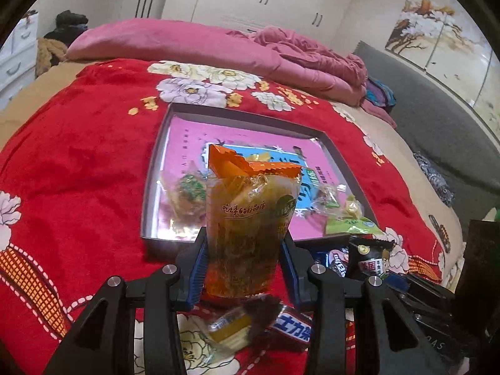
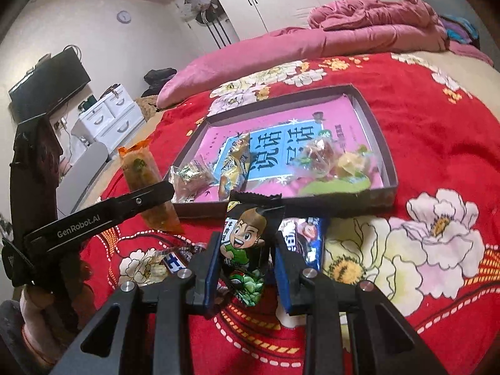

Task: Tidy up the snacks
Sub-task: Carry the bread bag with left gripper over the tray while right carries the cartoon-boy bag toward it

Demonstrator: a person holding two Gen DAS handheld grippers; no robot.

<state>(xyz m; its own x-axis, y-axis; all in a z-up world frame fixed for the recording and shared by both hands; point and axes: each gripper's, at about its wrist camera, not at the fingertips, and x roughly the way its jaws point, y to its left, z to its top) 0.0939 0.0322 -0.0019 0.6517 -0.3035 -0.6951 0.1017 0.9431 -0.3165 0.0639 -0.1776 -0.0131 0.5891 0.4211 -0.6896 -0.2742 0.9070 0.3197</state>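
My left gripper [image 1: 243,268] is shut on an orange snack pouch [image 1: 250,218] and holds it upright, just in front of the tray [image 1: 156,168]. The tray is a dark-rimmed box with a pink and blue liner, and several wrapped snacks lie in it. In the right wrist view my right gripper [image 2: 247,268] is shut on a black packet [image 2: 250,237] with a cartoon boy, held before the tray's near wall [image 2: 343,203]. At the left of that view hangs the orange pouch [image 2: 147,187], pinched by the left gripper's finger [image 2: 137,201].
On the red flowered blanket [image 1: 78,172] below the grippers lie a blue packet [image 2: 309,240], a chocolate bar [image 1: 293,328] and a yellow wrapped cake [image 1: 231,328]. A pink quilt [image 1: 187,47] is heaped behind the tray. White drawers [image 2: 109,115] stand at the left.
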